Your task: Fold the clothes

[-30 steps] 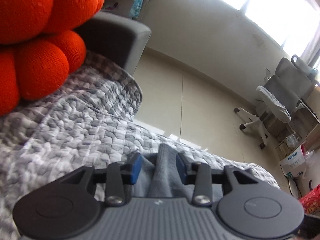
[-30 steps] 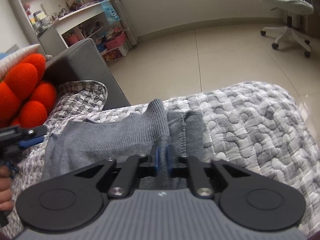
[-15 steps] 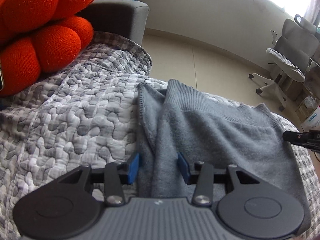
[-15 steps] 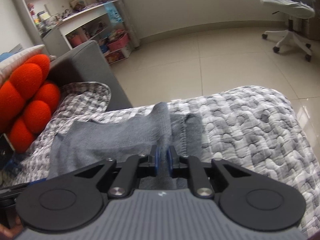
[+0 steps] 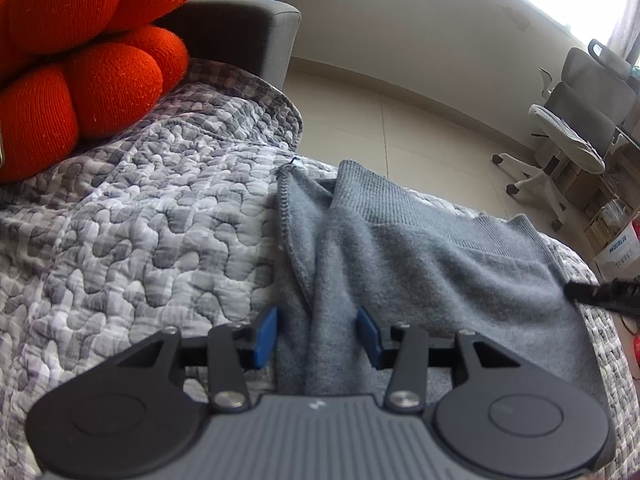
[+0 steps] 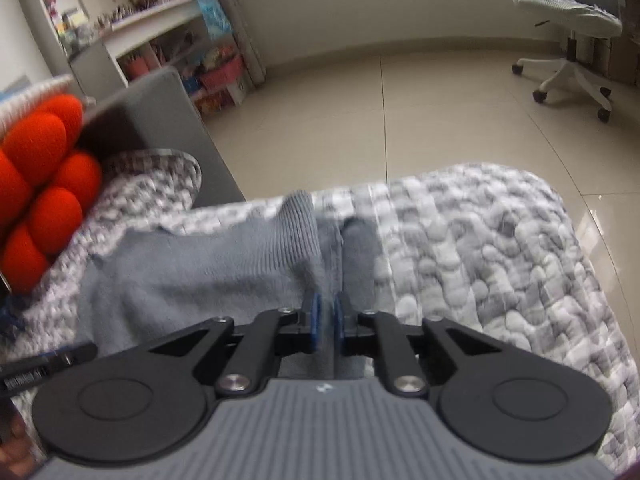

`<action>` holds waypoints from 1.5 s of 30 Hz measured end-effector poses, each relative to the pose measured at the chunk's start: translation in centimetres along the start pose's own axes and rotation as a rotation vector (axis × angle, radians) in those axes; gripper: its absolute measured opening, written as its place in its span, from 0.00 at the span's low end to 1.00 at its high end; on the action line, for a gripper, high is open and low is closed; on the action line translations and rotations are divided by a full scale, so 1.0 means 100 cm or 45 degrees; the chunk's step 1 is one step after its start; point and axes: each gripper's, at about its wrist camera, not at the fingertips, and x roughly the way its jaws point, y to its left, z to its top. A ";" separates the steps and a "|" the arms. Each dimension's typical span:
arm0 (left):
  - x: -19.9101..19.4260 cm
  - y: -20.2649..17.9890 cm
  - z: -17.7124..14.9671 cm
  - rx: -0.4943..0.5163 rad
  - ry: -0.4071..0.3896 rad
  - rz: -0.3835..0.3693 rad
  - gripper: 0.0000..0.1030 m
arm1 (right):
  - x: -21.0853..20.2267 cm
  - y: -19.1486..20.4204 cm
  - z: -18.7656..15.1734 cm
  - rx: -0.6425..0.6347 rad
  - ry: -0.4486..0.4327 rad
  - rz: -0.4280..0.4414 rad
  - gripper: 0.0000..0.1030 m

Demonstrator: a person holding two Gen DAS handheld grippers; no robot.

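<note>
A grey knitted garment [image 5: 420, 264] lies on a grey-and-white quilted cover [image 5: 140, 232], filling the centre and right of the left wrist view. Its long axis runs from lower centre toward the right edge of that frame, with a ribbed band along its upper edge.

The left gripper [image 5: 316, 334] sits at the bottom centre, its blue pads spread wide apart, a raised ridge of the fabric lying between them; they do not appear to be pressing on it. The cloth runs straight ahead and to the right of this gripper.

In the right wrist view, the right gripper [image 6: 326, 322] is at lower centre with its blue pads nearly together, pinching a thin edge of the garment. From here the cloth stretches away toward the left of the frame.

An orange knotted cushion [image 5: 80, 52] fills the upper left, beside a dark grey armrest [image 5: 240, 32]. A white office chair [image 6: 568, 36] stands on the tiled floor at upper right.

Each gripper is at one end of the garment, so any fold would likely turn on both ends moving together.
</note>
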 end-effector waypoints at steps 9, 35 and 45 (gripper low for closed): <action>-0.018 -0.005 0.000 -0.041 -0.007 -0.068 0.45 | -0.029 0.044 -0.010 -0.222 -0.043 0.218 0.15; -0.035 -0.004 -0.001 -0.028 -0.074 -0.108 0.43 | -0.035 0.060 -0.021 -0.024 0.000 0.015 0.31; -0.001 -0.016 -0.005 0.022 -0.082 -0.137 0.42 | -0.011 0.062 -0.022 -0.052 0.029 -0.091 0.37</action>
